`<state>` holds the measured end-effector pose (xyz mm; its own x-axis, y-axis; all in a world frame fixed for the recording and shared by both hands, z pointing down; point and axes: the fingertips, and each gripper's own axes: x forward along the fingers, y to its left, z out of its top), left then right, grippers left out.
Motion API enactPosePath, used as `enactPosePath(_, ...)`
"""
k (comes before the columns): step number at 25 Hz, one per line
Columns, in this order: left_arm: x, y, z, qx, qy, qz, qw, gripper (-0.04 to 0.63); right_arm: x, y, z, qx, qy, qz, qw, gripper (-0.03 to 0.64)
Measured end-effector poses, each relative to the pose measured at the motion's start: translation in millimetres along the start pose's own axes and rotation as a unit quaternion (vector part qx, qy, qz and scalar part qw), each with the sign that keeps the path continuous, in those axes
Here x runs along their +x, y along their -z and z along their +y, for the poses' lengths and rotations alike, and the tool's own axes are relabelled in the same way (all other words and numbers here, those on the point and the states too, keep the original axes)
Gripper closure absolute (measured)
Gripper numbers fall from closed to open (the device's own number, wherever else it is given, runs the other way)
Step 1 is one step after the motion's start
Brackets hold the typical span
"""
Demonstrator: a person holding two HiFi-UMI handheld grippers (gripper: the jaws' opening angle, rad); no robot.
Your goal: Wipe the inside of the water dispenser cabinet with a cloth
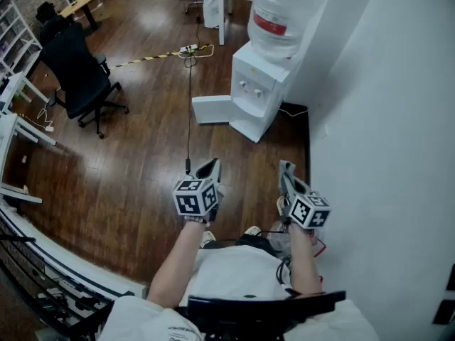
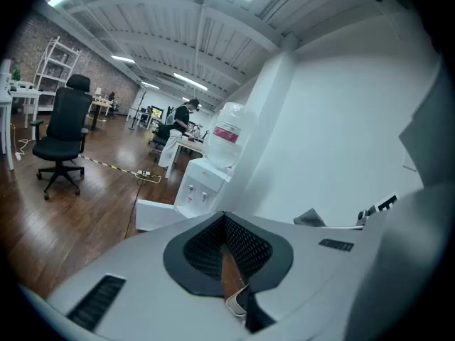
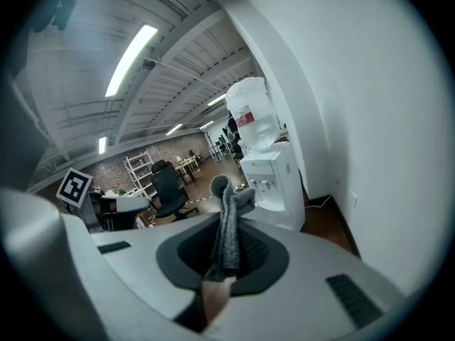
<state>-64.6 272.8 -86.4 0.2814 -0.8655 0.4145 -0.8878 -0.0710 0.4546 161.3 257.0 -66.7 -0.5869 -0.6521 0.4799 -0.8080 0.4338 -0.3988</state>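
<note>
Grey cloth (image 3: pixel 227 233) is pinched in the right hand-held gripper (image 1: pixel 286 169), whose jaws are clamped on it, and a fold pokes up past the tips. At its nine o'clock, just beside it, the left hand-held gripper (image 1: pixel 208 168) has its jaws pressed flat against each other. Both are held out over the wooden floor (image 1: pixel 142 169).

The water dispenser (image 1: pixel 256 91) stands at twelve o'clock from the pair, well apart from them, against the white wall (image 1: pixel 384 119). A big bottle (image 1: pixel 284 9) with a red label sits on top of it. The cabinet door (image 1: pixel 212 109) is open and swung out to the dispenser's nine o'clock side. The inside of the cabinet can't be made out from the head view.

A thin black cable (image 1: pixel 189 105) runs along the floor from a power strip (image 1: pixel 188 48) at twelve o'clock. It passes just beside the open door and comes down towards the left hand-held gripper. The door and the cable lie on that gripper's line to the cabinet. A black office chair (image 1: pixel 78 73) stands well off at ten o'clock, and a strip of yellow-and-black tape (image 1: pixel 142 59) crosses the floor beyond it.
</note>
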Motion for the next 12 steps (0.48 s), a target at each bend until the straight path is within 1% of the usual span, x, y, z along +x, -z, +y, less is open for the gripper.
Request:
enactPosePath(5,2.7,1.0,1.5,-0.009,-0.002,-0.004,0.9999,0.601,1.3,-0.2,-3.2,0.009,-0.003,-0.005,1.0,0.581)
enactPosePath(9,1.2,1.7,-0.3,-0.006,-0.001,0.0,1.0,0.601,-1.7,-1.5,-3.9,0.019,-0.004,-0.011,1.0,0.581)
enactPosePath(12,1.8,2.9,-1.7,-0.004,0.001,0.001,1.0,0.601,-1.8,-0.6,-3.6,0.014,-0.004,-0.008,1.0,0.581)
